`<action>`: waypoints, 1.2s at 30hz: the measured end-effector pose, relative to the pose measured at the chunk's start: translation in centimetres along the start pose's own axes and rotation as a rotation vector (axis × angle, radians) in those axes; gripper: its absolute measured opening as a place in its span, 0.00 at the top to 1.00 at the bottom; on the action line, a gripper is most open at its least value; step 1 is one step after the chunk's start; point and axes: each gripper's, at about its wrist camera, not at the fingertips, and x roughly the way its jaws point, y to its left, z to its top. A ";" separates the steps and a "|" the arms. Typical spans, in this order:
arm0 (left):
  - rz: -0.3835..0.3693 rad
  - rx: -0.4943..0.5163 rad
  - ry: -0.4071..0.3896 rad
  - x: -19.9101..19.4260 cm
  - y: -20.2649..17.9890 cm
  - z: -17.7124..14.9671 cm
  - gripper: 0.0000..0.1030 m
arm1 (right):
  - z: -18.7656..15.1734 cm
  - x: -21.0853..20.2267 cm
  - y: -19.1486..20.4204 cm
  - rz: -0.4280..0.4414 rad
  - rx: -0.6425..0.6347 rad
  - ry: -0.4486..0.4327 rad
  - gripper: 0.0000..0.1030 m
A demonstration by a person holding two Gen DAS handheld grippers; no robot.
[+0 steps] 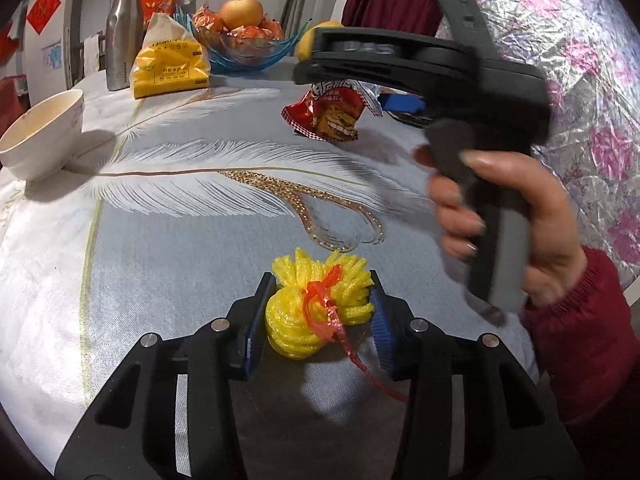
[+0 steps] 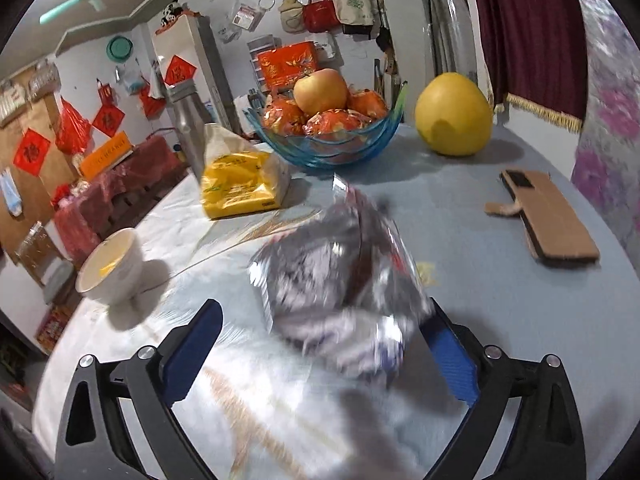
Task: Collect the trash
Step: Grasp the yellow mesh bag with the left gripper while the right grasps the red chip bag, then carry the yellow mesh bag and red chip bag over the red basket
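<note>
A yellow foam fruit net (image 1: 296,320) tied with a red plastic strip lies on the feather-print tablecloth (image 1: 180,240). My left gripper (image 1: 320,284) is shut on it, both blue pads pressing its sides. Farther back stands a crumpled red snack bag (image 1: 332,116). A hand holds my right gripper (image 1: 320,76) over it. In the right wrist view the same bag shows its silver side (image 2: 340,280), blurred, between the wide-apart fingers of my right gripper (image 2: 324,308). It sits close to the right pad (image 2: 452,352) and well clear of the left one.
A white bowl (image 1: 40,136) sits at the left table edge. Behind it stand a yellow tissue pack (image 1: 168,64), a steel bottle (image 1: 122,32) and a blue fruit bowl (image 2: 324,136). A pomelo (image 2: 454,114) and a brown flat case (image 2: 548,216) lie at the right.
</note>
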 end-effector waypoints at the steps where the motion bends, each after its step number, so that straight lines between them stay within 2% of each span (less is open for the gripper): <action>1: -0.001 -0.001 0.000 0.0 0.0 0.0 0.56 | 0.1 0.3 0.0 -0.009 -0.003 0.000 0.27; 2: -0.001 -0.002 0.000 0.0 0.1 0.0 0.56 | 0.1 0.5 -0.1 -0.002 0.000 0.009 0.58; 4: -0.003 -0.003 -0.002 0.0 0.1 0.0 0.56 | -0.2 -0.5 -0.4 0.041 0.040 -0.006 0.73; 5: -0.007 -0.006 -0.005 0.0 0.2 0.0 0.56 | -0.5 -1.6 -0.4 0.050 0.041 -0.023 0.74; 13: -0.079 -0.059 -0.019 -0.7 1.2 0.2 0.57 | -3.2 -10.9 0.3 0.052 0.032 -0.149 0.74; 18: -0.084 -0.084 -0.005 -0.9 1.3 -0.7 0.57 | -5.2 -15.7 0.4 0.055 0.043 -0.200 0.74; 25: -0.052 -0.027 -0.043 -3.2 -0.9 -1.9 0.57 | -8.4 -20.5 0.9 0.062 0.048 -0.241 0.74; 36: -0.040 0.084 -0.103 -6.0 -6.1 -3.6 0.57 | -14.4 -27.7 -0.8 0.002 0.094 -0.300 0.74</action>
